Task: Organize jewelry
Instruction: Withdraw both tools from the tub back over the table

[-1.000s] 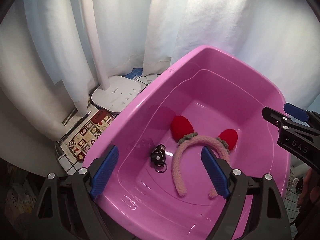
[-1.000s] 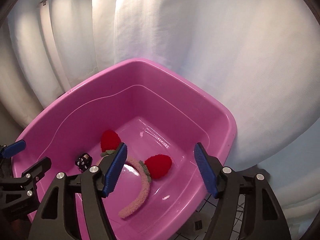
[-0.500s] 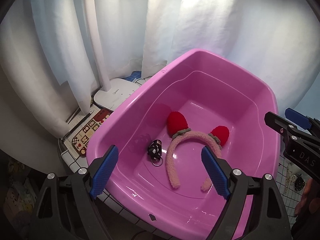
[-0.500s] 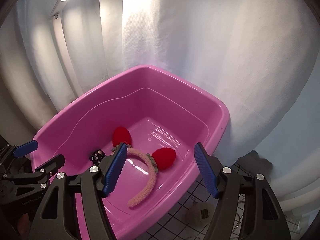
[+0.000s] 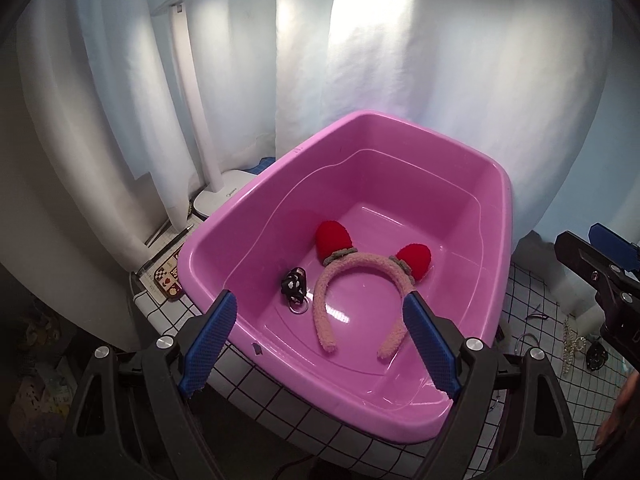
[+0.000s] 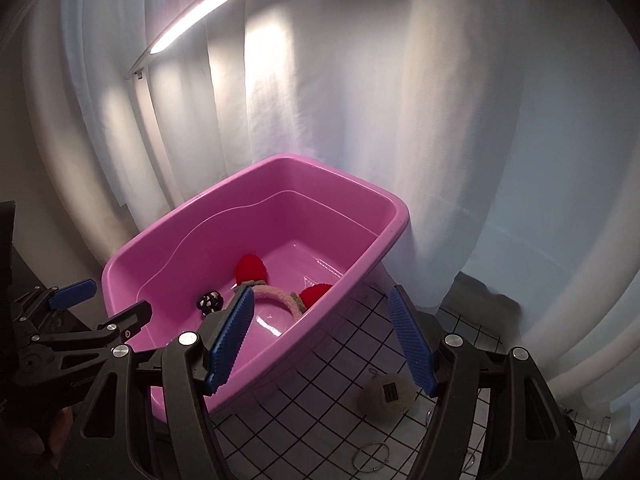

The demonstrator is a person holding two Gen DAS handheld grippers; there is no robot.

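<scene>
We see both grippers pulled back from the pink tub (image 5: 505,216). The gridded bench (image 6: 328,396) now shows beside it, with a fuzzy ball (image 6: 386,393) and a metal ring (image 6: 371,457).

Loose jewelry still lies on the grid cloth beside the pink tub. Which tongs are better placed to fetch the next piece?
Probably the right tongs: open and empty, they look down at the metal ring outside the pink tub. The left tongs, also open, face into the tub.

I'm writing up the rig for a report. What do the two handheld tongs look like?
Both match. The left tongs and right tongs have black plastic frames with triangular cut-outs, silver screw heads at the joints, and two flat fingers faced with ribbed blue pads. One black arm bears small pale lettering. No cables or sleeves are visible.
</scene>
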